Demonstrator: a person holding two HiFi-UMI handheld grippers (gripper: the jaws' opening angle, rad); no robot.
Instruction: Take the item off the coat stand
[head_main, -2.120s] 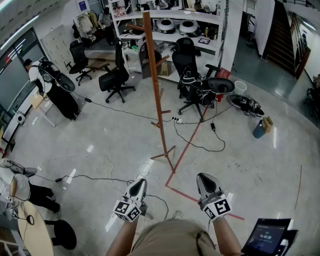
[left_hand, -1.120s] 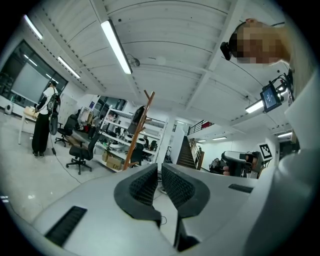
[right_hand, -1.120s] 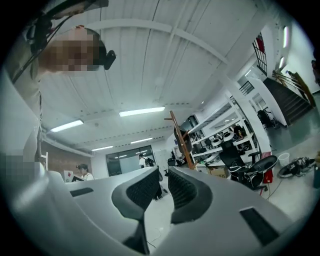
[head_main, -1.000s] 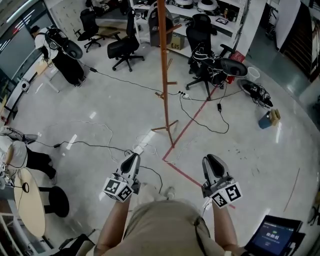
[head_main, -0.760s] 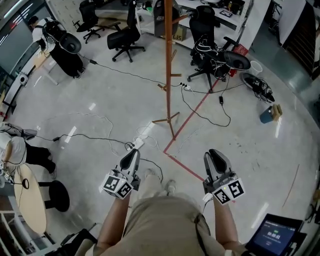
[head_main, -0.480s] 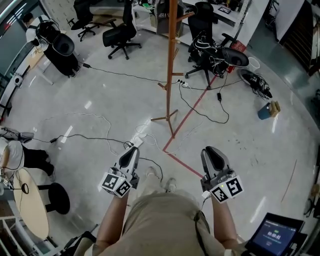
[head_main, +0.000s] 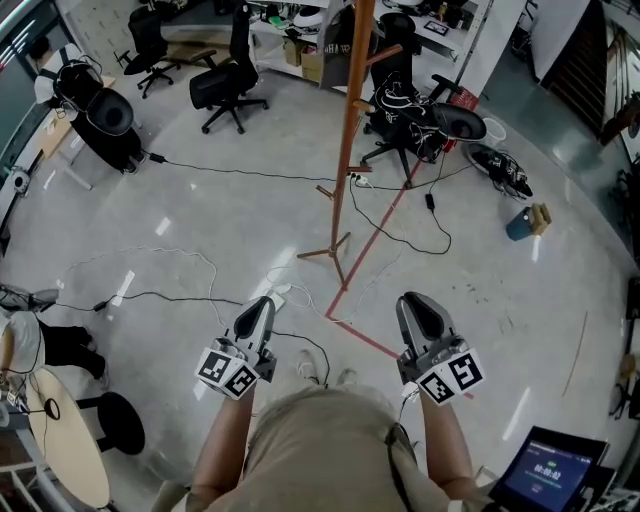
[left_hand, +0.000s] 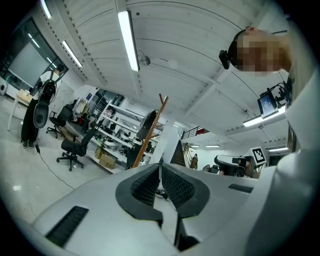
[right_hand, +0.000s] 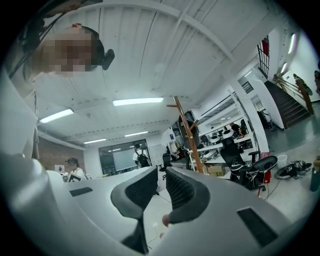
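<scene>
Overhead, coat stand (head_main: 351, 130) cropped — dark item (left_hand: 148, 122) indistinct.

— Left gripper (head_main: 262, 303)?
— Held out level and pointing forward, jaws closed together, nothing between.
— Right gripper (head_main: 411, 300)?
— Level too, alongside and well apart from the left. Jaws parted by a narrow gap, empty.
— Forearms (head_main: 228, 440)?
— Both bare, stretched forward, roughly parallel.

Bright ceiling strip lights (left_hand: 129, 40); glare streaks on floor (head_main: 200, 215) (fisheye-bent edges).
</scene>
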